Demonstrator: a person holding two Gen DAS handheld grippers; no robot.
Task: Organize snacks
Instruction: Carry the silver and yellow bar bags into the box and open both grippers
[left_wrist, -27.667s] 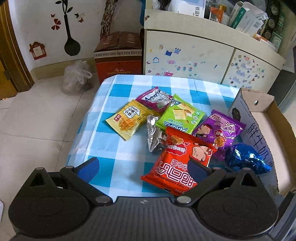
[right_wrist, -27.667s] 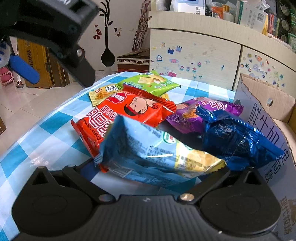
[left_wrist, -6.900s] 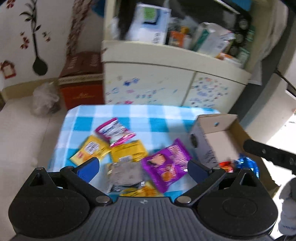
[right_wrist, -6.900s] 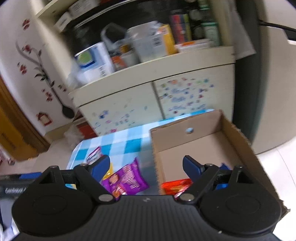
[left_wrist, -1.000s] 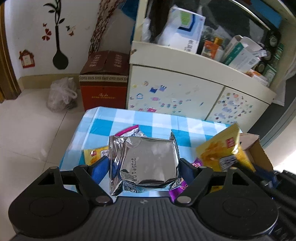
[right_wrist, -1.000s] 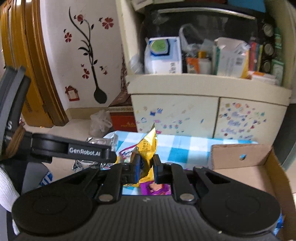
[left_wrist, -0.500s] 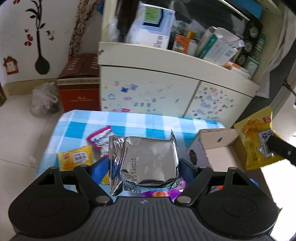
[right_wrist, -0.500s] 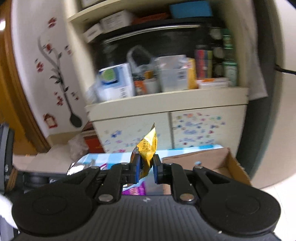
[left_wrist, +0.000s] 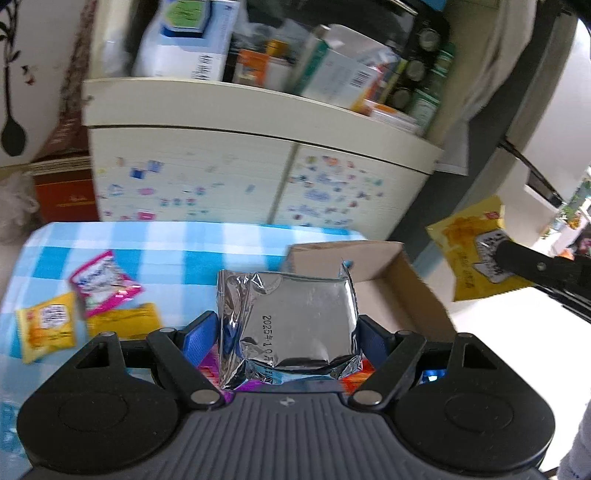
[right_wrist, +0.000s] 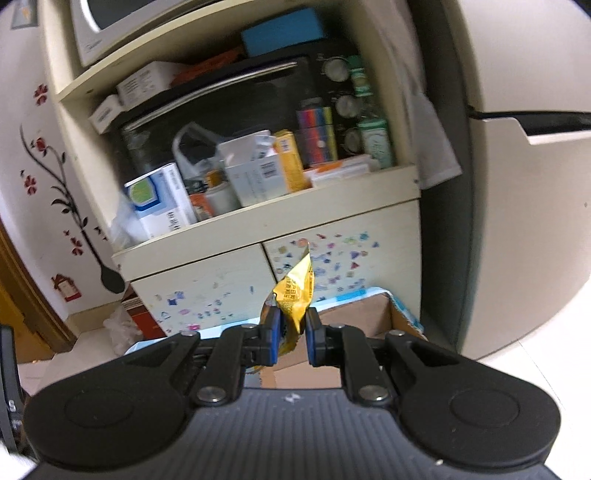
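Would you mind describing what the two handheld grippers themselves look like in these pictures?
Both the left gripper and the right gripper share one design: a dark grey ribbed body, two round black housings, black linkage arms with silver pivot screws, and blue pads on the fingertips. A small pale logo sits at the ribbed body's front edge.

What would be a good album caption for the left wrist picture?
Left gripper carrying a crinkled silver foil snack packet toward the open brown cardboard box on the blue-checked tablecloth.

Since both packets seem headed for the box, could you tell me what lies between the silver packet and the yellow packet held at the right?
In the left wrist view, the cardboard box right wall, then floor, separates the silver packet from the yellow packet.
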